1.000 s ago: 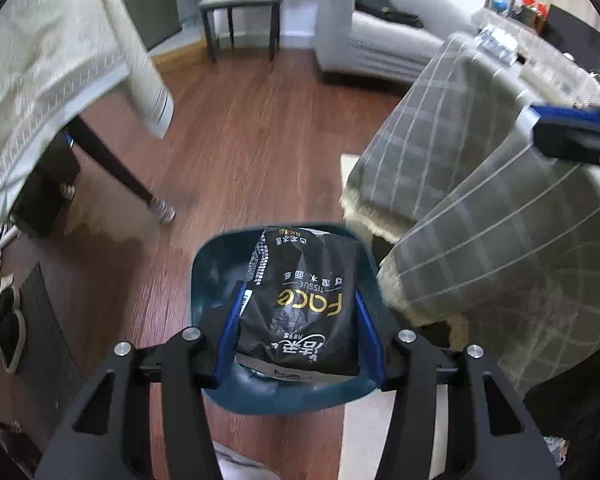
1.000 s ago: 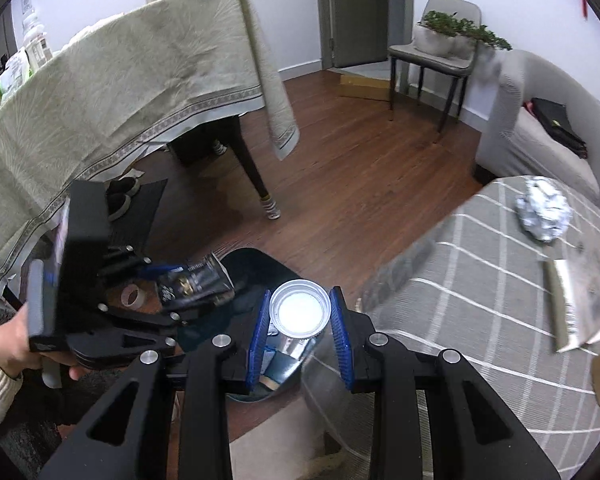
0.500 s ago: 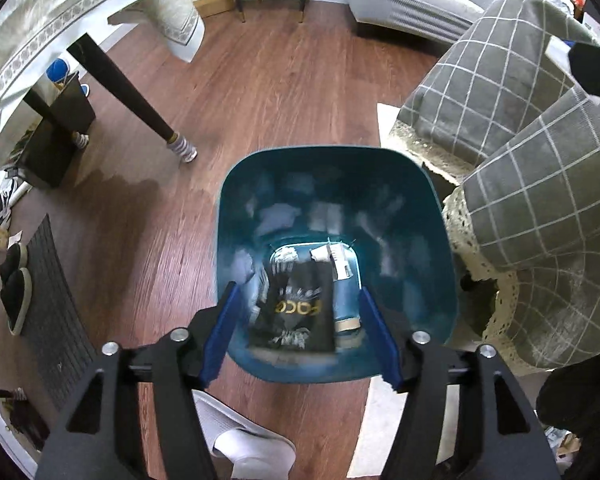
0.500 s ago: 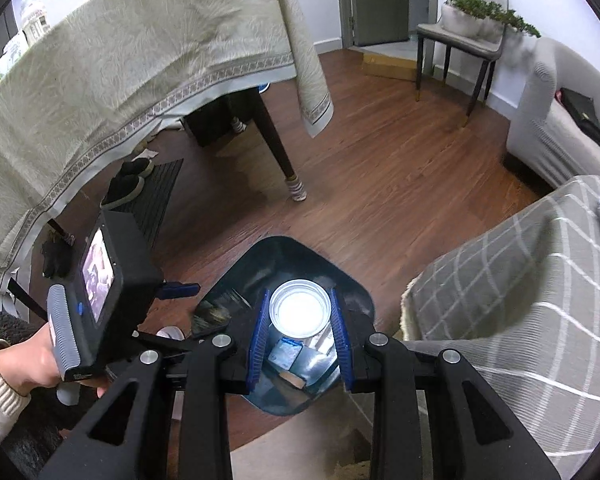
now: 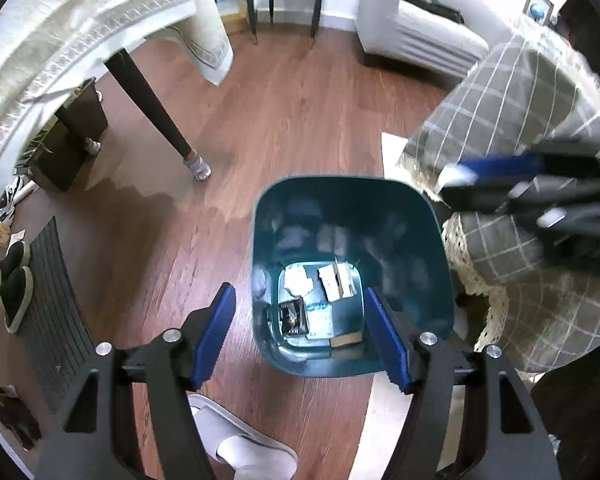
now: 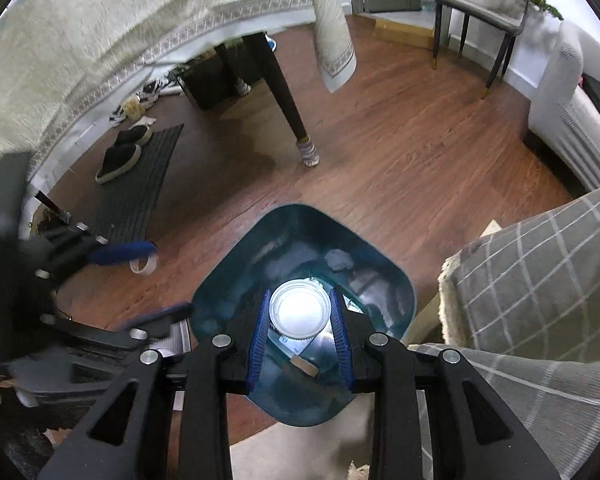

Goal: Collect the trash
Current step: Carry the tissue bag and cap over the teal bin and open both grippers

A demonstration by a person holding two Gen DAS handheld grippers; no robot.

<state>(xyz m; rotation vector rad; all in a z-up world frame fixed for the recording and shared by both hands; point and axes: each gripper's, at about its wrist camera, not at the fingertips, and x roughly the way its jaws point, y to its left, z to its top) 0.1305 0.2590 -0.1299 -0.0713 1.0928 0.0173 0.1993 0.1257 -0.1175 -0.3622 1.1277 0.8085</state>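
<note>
A teal bin (image 5: 420, 216) stands on the wood floor below both grippers. A black tissue pack (image 5: 294, 316), crumpled white paper (image 5: 298, 280) and a cardboard scrap (image 5: 334, 280) lie on its bottom. My left gripper (image 5: 299, 290) hangs above the bin's near left side, its jaws opening with nothing between them. In the right wrist view it is a dark blur, the left gripper (image 6: 146, 282), left of the bin (image 6: 228, 276). My right gripper (image 6: 300, 294) is shut on a clear plastic cup (image 6: 299, 312) with a white round end, held over the bin's mouth.
A dark table leg (image 5: 152, 112) under a cream tablecloth (image 5: 60, 32) stands to the left. A grey checked cloth (image 5: 520, 100) drapes furniture to the right of the bin. A pale slipper (image 5: 240, 448), a tape roll (image 6: 142, 266) and black shoes (image 6: 120, 156) on a mat are on the floor.
The black tissue pack left my left gripper and dropped into the bin, and those jaws spread wider. My right gripper came down over the bin with the cup still held.
</note>
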